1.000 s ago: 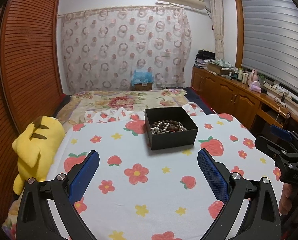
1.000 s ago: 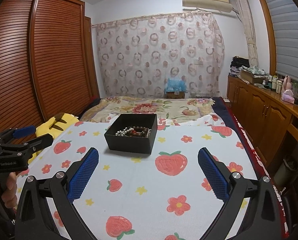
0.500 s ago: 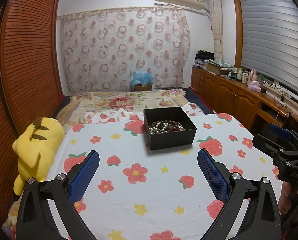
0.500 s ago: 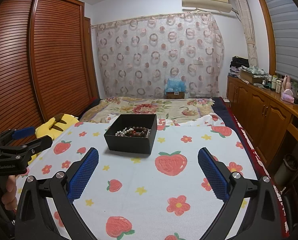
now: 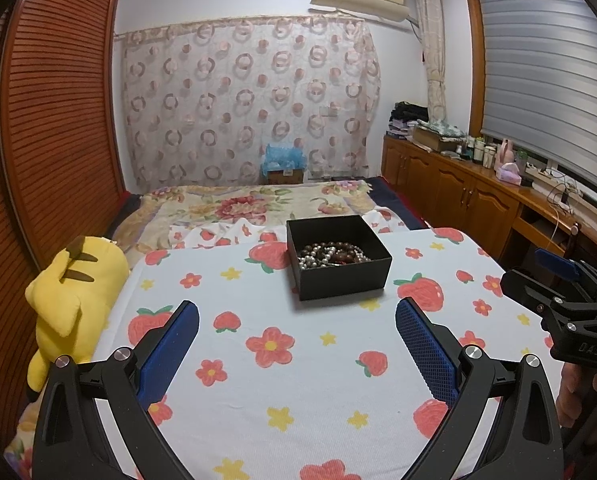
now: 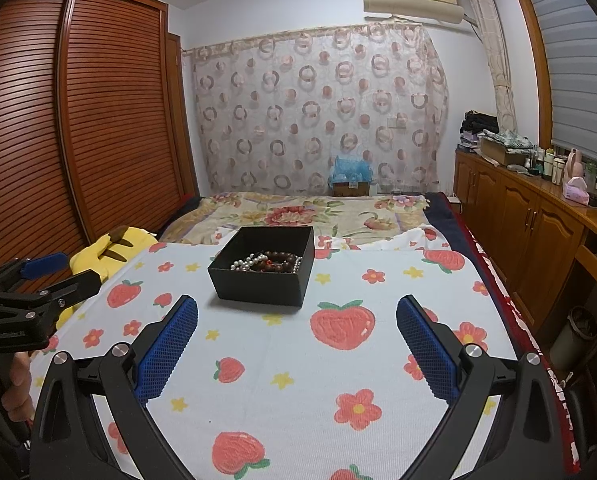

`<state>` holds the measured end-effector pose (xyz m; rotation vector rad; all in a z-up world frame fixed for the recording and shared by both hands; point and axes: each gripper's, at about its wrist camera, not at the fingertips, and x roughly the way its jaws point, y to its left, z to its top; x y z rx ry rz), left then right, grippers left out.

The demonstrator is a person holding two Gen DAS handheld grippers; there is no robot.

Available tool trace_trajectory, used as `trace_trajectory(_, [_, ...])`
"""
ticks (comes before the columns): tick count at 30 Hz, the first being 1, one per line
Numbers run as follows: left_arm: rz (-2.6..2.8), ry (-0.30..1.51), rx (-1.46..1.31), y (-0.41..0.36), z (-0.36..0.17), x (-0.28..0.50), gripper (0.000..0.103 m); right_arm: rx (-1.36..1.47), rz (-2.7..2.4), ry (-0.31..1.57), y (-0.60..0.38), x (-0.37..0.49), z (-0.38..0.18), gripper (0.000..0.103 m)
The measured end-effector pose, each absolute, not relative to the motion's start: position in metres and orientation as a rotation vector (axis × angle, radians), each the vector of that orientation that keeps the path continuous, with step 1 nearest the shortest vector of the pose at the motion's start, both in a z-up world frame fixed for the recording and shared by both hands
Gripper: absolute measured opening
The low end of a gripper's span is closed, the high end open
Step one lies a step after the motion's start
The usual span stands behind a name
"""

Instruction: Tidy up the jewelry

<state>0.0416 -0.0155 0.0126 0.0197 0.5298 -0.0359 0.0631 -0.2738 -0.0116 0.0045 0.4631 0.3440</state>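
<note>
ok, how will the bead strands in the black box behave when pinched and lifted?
The bead strands probably hang floppy, being strung. They lie heaped together, so one may drag another up. The round, glossy beads could slip between pads.

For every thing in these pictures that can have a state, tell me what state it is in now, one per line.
left gripper: open, holding nothing
right gripper: open, holding nothing
black box: no lid on it, upright on the strawberry cloth
bead and pearl strings: lying in a heap inside the box
yellow plush toy: lying at the cloth's left edge
window blind: lowered
</note>
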Motion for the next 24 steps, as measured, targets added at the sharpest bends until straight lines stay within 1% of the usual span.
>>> trace_trajectory(24, [-0.033,0.524,0.025,-0.0185,0.0131,0.04,0.095,0.009,0.344,0.464,-0.2766,0.0633,-0.0116,0.1])
